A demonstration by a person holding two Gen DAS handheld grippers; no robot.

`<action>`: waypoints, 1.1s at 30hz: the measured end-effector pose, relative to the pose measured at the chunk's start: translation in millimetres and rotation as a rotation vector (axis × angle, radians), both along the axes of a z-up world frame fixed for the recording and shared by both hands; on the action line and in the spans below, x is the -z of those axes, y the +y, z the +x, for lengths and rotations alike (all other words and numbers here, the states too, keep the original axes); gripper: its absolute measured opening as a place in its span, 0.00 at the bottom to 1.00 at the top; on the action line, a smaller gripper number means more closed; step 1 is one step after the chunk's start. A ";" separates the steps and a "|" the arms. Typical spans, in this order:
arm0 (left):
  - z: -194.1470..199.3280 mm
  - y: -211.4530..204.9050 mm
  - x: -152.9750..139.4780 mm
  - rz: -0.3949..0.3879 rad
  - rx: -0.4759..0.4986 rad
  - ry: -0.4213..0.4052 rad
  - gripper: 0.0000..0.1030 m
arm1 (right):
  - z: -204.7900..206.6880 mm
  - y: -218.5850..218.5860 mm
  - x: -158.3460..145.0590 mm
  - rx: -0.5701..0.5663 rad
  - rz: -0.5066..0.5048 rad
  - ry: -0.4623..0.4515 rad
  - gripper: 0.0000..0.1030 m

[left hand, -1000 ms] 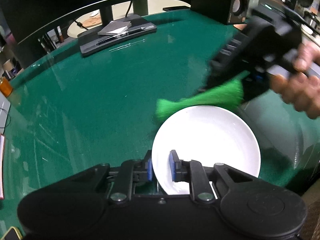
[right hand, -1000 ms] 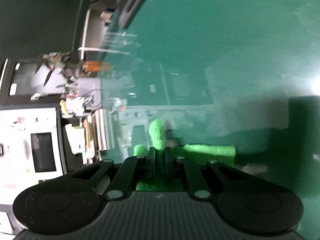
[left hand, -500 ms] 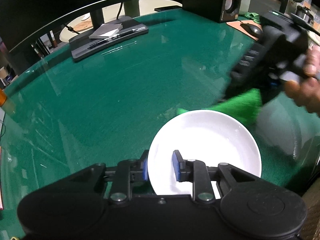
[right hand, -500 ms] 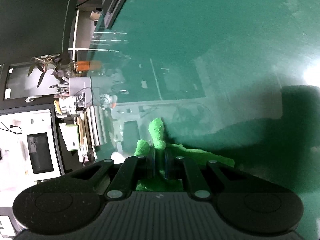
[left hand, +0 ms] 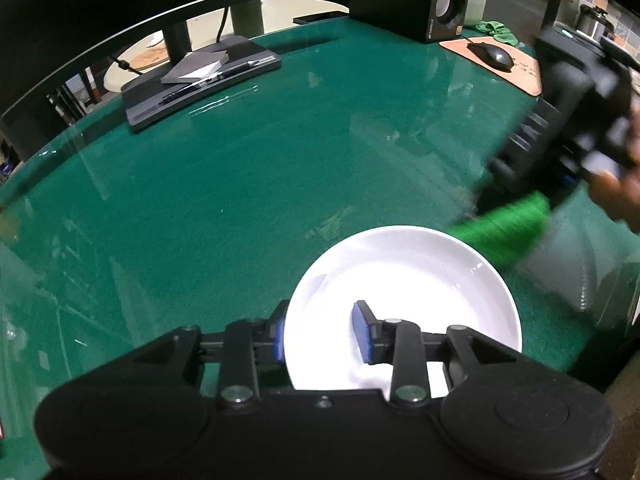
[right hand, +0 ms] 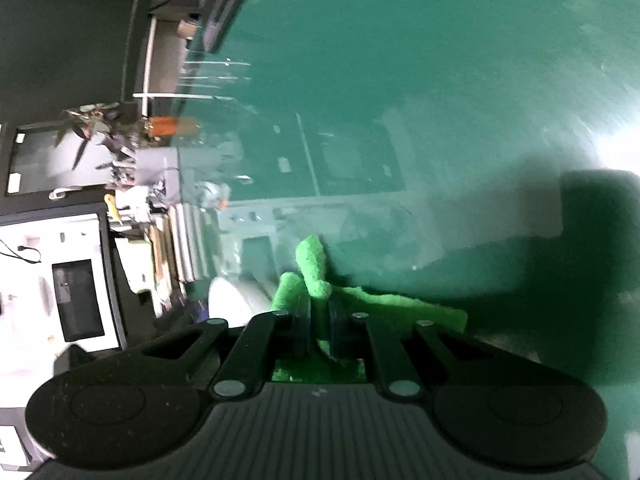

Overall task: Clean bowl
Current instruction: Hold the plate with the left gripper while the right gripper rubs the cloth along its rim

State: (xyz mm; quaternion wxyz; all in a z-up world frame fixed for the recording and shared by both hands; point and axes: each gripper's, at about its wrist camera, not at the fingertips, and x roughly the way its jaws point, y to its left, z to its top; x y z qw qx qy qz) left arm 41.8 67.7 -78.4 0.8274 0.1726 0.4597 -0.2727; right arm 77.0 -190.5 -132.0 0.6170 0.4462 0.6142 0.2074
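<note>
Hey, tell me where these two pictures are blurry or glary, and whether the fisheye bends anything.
Left wrist view: the right tongs and green cloth are smeared by motion; the white bowl is sharp; the monitor's lower edge bows into an arc. Right wrist view: soft all over, bright glare on the green table at right, a dark shadow below it, shelves at left blurred.
</note>
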 end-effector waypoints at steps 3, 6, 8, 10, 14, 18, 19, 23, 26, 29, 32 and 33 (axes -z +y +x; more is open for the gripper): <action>-1.8 8.6 -7.4 -0.023 -0.066 0.006 0.25 | -10.5 -6.0 3.1 0.067 0.027 0.004 0.09; -10.2 19.2 -16.4 -0.056 -0.132 0.001 0.25 | -11.5 -9.0 4.7 0.117 0.047 -0.004 0.09; -18.4 23.7 -18.4 -0.053 -0.158 0.001 0.25 | -9.2 -10.1 5.9 0.135 0.049 -0.004 0.09; -21.1 24.0 -15.6 -0.043 -0.172 0.017 0.13 | -6.2 -9.7 6.3 0.141 0.050 -0.005 0.09; -24.2 19.1 -13.6 -0.002 -0.175 -0.008 0.12 | 1.0 -2.9 2.2 0.107 0.044 -0.016 0.09; -23.3 17.7 -12.4 -0.007 -0.173 -0.018 0.12 | 15.0 9.3 0.0 0.064 0.018 -0.024 0.09; -23.4 17.2 -12.2 -0.007 -0.172 -0.020 0.12 | 22.6 16.9 -0.6 0.048 0.010 -0.032 0.09; -24.4 16.1 -11.8 -0.006 -0.165 -0.028 0.13 | 41.9 43.6 -6.7 0.007 0.018 -0.075 0.10; -23.8 15.1 -10.8 -0.012 -0.157 -0.033 0.15 | 41.8 47.8 -11.3 -0.004 0.023 -0.096 0.10; -23.3 12.3 -9.3 -0.016 -0.146 -0.038 0.18 | 30.5 31.9 -9.5 0.017 0.027 -0.071 0.10; -23.2 11.5 -7.8 -0.016 -0.135 -0.042 0.19 | 13.4 11.7 -8.4 0.045 0.028 -0.037 0.10; -22.7 11.5 -7.4 -0.017 -0.131 -0.040 0.19 | 10.5 8.7 -7.3 0.052 0.032 -0.027 0.10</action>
